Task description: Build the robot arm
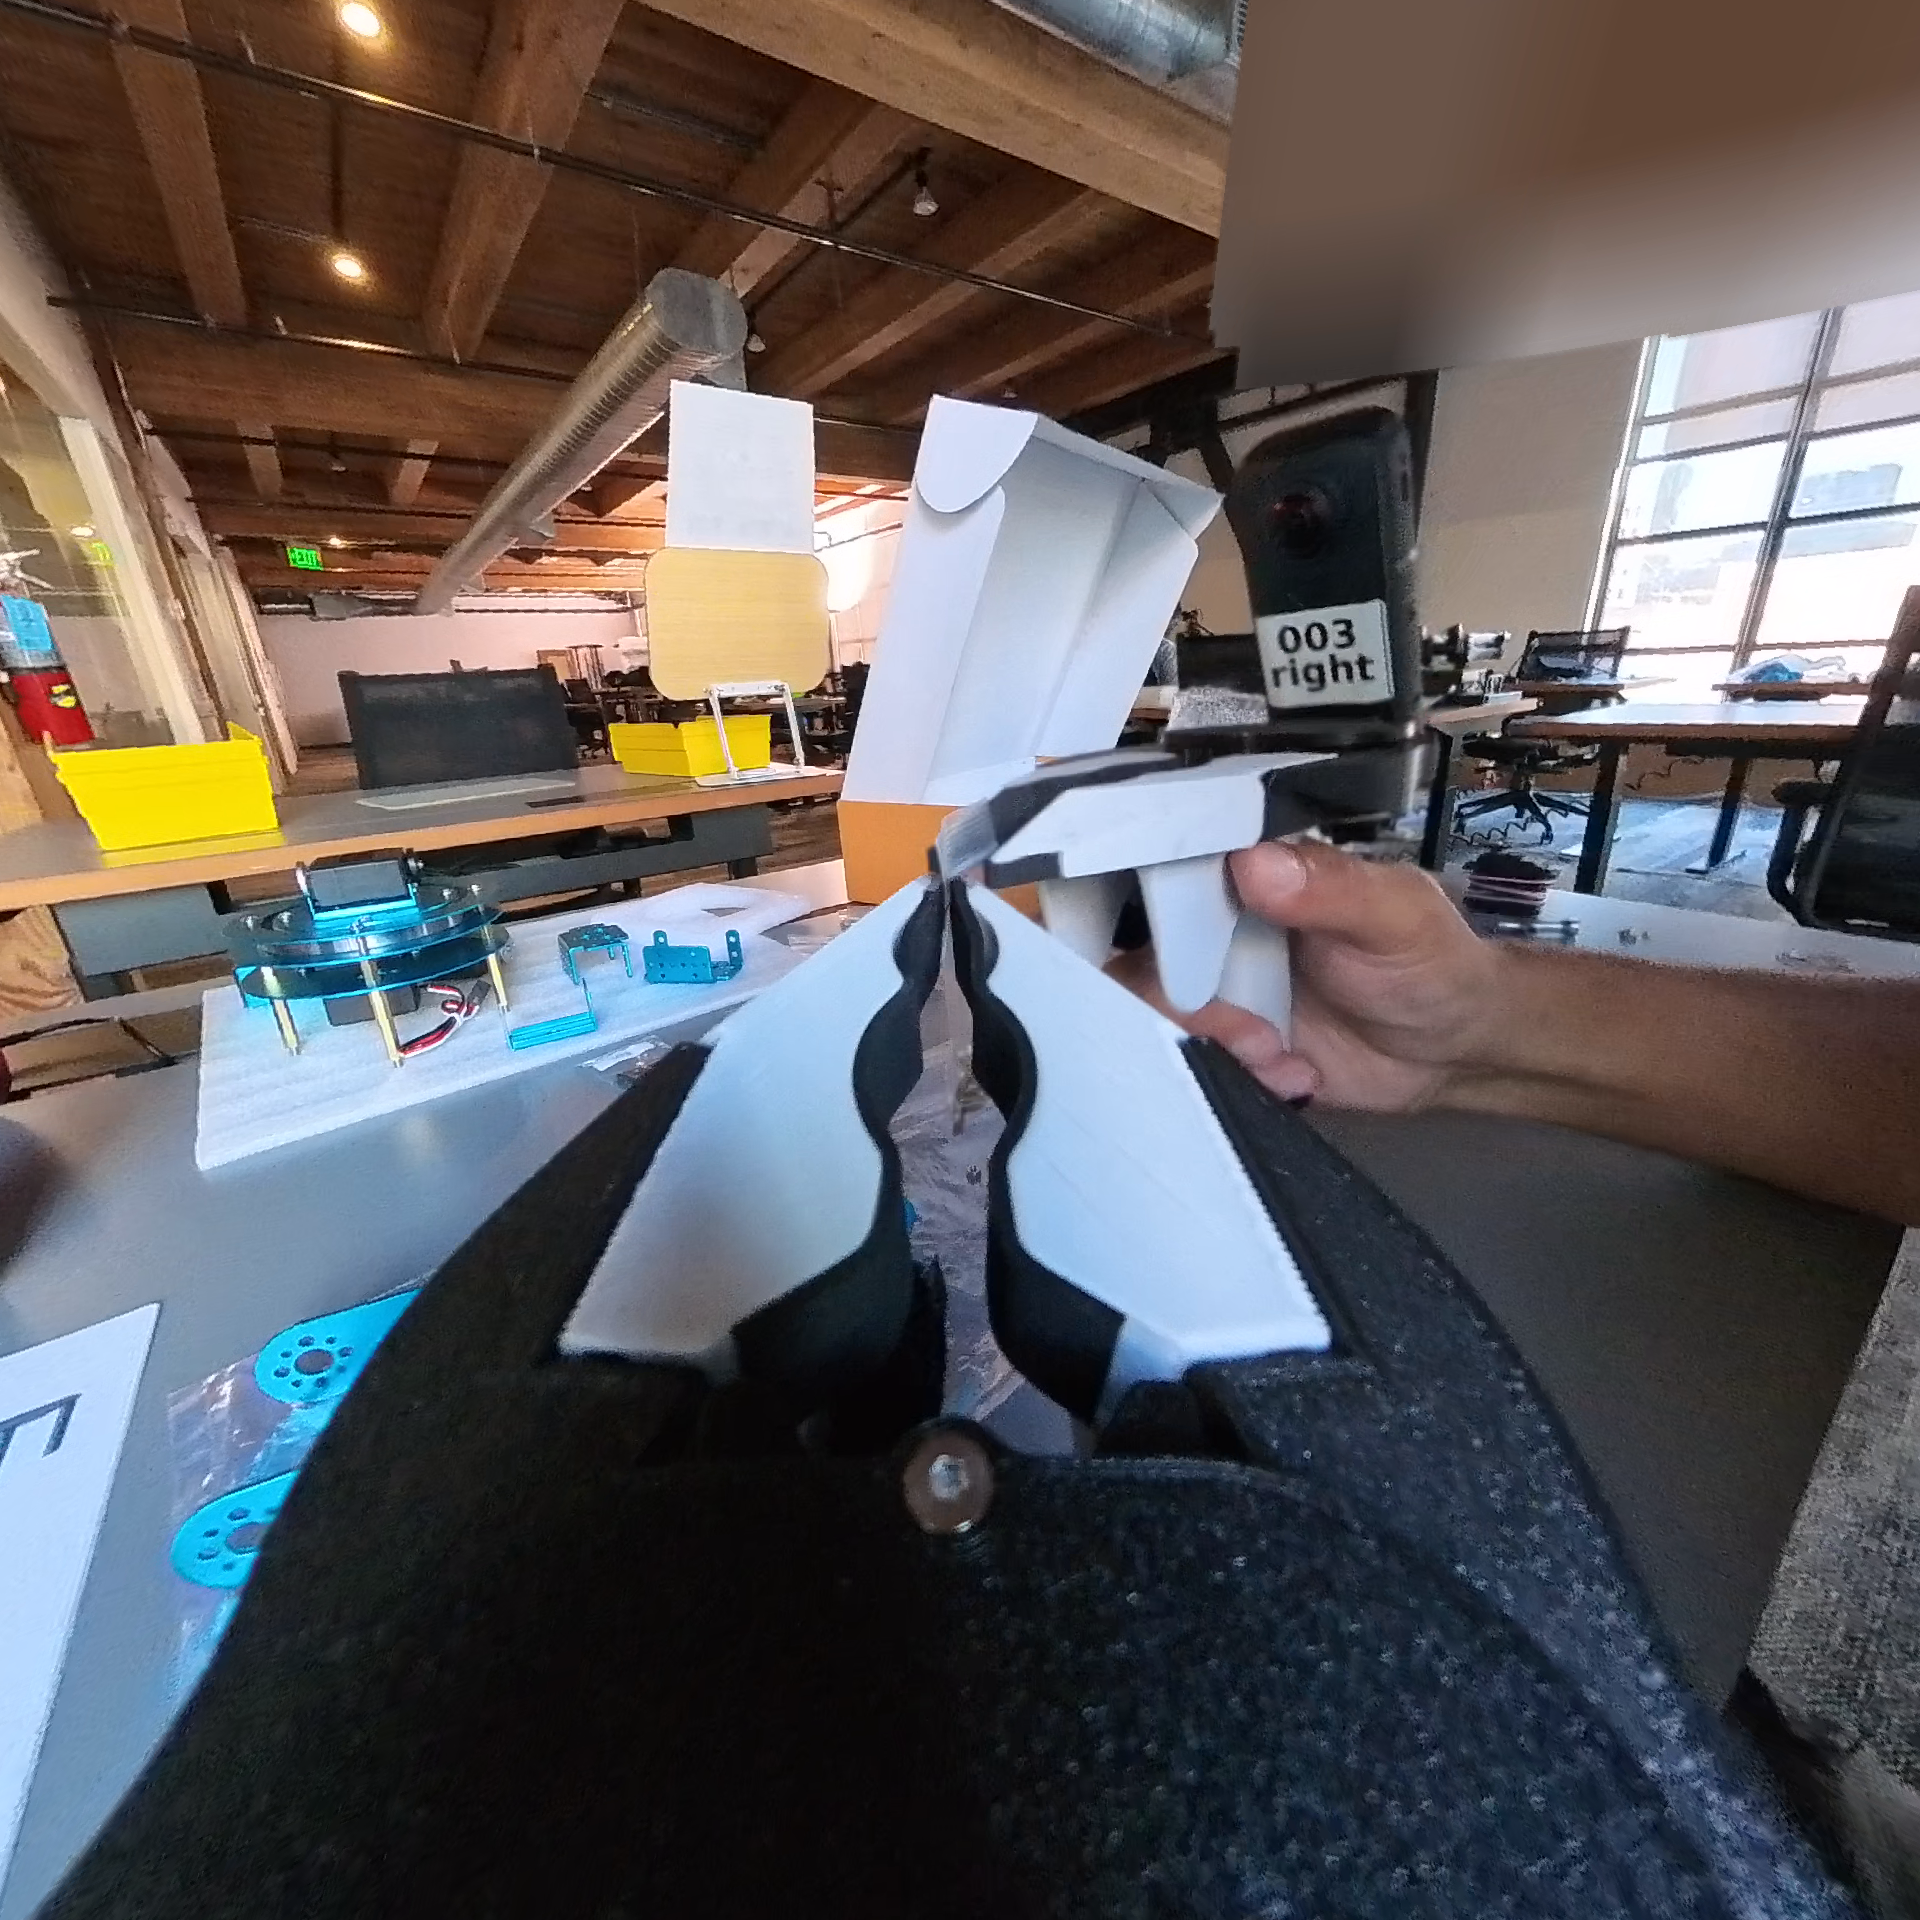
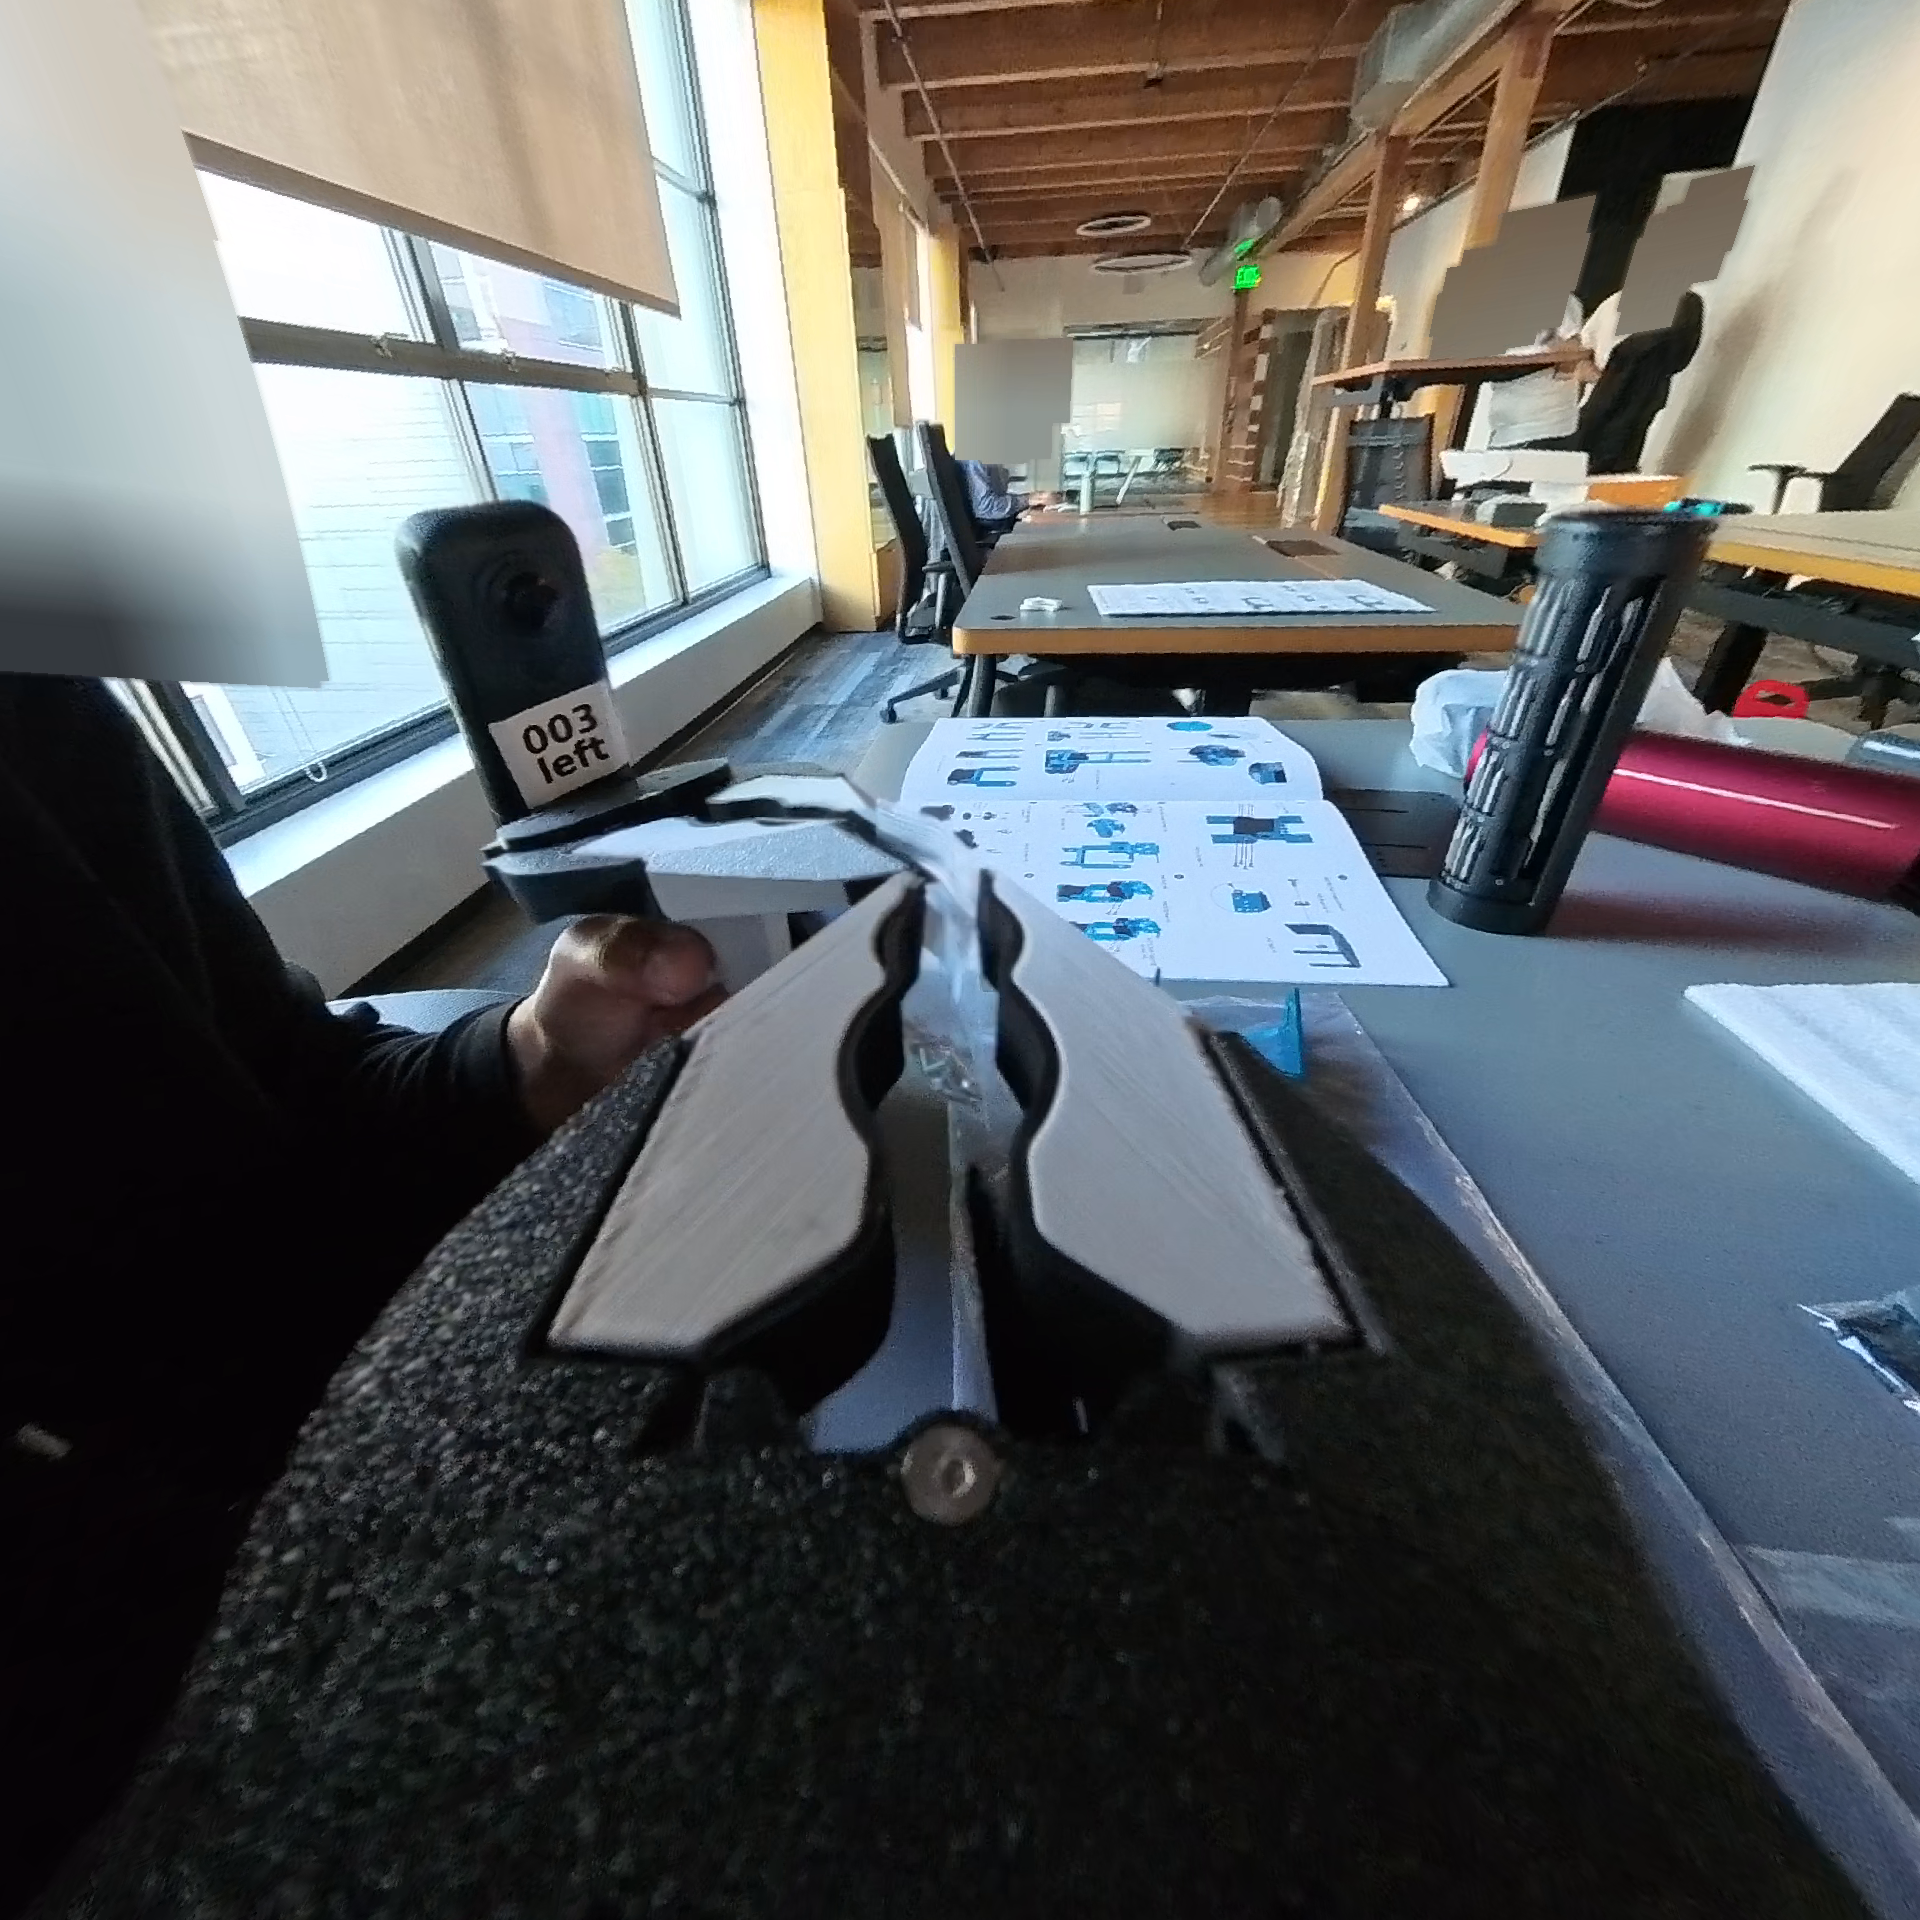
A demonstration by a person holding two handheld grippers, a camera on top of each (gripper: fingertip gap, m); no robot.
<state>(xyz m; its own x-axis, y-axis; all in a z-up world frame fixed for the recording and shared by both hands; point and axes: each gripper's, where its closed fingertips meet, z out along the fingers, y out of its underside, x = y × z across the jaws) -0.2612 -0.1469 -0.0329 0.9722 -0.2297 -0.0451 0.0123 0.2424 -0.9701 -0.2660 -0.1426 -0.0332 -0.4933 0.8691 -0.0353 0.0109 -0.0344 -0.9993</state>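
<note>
A small clear plastic bag with tiny screws hangs between the two grippers above the grey table. My left gripper is shut on the bag's top edge. My right gripper comes in from the right, held by a hand, and pinches the same edge just above. In the right wrist view my right gripper is shut on the bag, with screws showing between its fingers. The left gripper meets it from the left.
A blue disc assembly and blue brackets lie on a white foam sheet. An open white box stands behind. Blue discs lie near left. An open booklet, black cylinder and red tube lie ahead right. Less than 4 cm separates the two grippers' tips.
</note>
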